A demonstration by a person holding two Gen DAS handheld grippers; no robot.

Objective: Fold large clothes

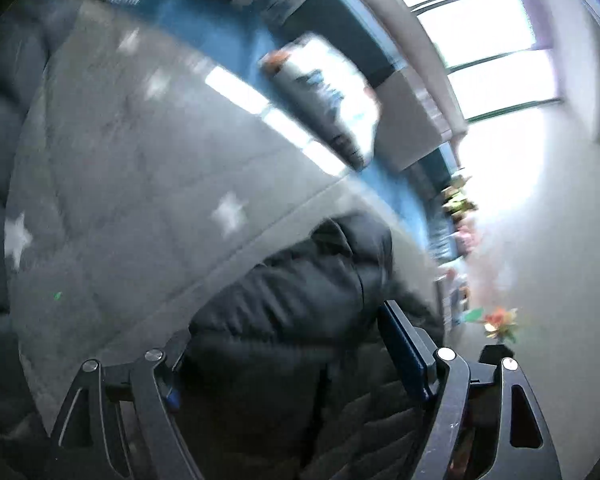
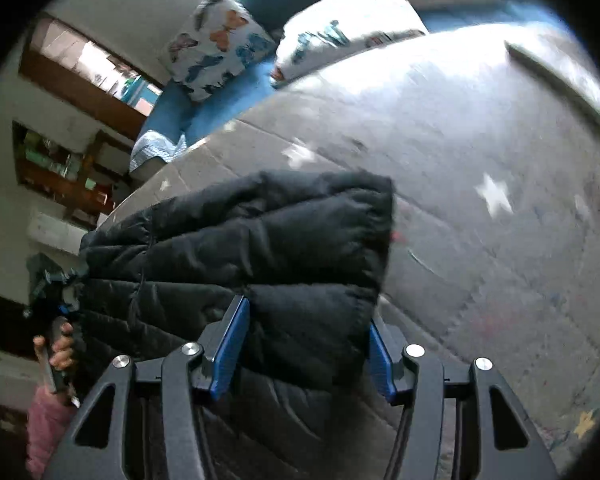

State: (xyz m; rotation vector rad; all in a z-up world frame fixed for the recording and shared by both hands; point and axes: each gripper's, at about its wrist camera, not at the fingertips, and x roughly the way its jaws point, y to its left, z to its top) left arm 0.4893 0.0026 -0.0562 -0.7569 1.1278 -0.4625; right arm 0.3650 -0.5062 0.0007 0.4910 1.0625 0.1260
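Observation:
A black quilted puffer jacket (image 2: 260,248) hangs lifted above a grey star-patterned mat (image 2: 480,184). My right gripper (image 2: 306,344) has its blue-padded jaws on either side of a thick fold of the jacket and holds it. My left gripper (image 1: 284,360) also has jacket fabric (image 1: 300,300) bunched between its jaws, over the same mat (image 1: 140,168). The left view is blurred. In the right wrist view the other hand-held gripper (image 2: 56,320) shows at the jacket's far left edge.
A blue sofa (image 2: 172,104) with butterfly-print cushions (image 2: 216,44) stands beyond the mat. A cushion (image 1: 332,96) also shows in the left view, with bright windows (image 1: 492,48) and flowers (image 1: 500,320). Wooden shelves (image 2: 60,168) line the wall at left.

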